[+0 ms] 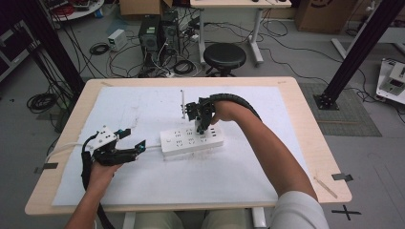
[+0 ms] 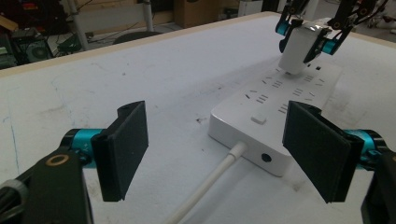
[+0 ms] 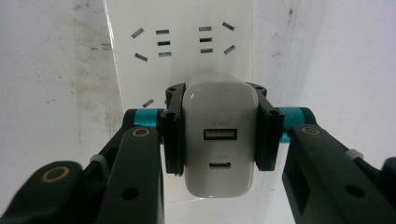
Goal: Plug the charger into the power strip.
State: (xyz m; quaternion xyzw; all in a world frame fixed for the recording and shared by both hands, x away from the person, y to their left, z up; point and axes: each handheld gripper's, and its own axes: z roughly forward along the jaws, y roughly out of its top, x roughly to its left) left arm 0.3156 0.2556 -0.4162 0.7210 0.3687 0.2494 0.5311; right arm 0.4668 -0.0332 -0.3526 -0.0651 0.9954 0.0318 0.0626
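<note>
Pinching the white charger (image 3: 219, 140) between right gripper (image 3: 219, 135) fingers, above the power strip (image 1: 192, 140); left gripper (image 2: 224, 154) fingers spread.

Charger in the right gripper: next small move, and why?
Probably press straight down. The right gripper is shut on the white charger, upright over the power strip, its base at a socket but seemingly not seated. The left gripper stands open by the cable end.

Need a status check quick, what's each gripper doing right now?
Left gripper: open, holding nothing, at the power strip's cable end.
Right gripper: shut on the white USB charger over the strip.
</note>
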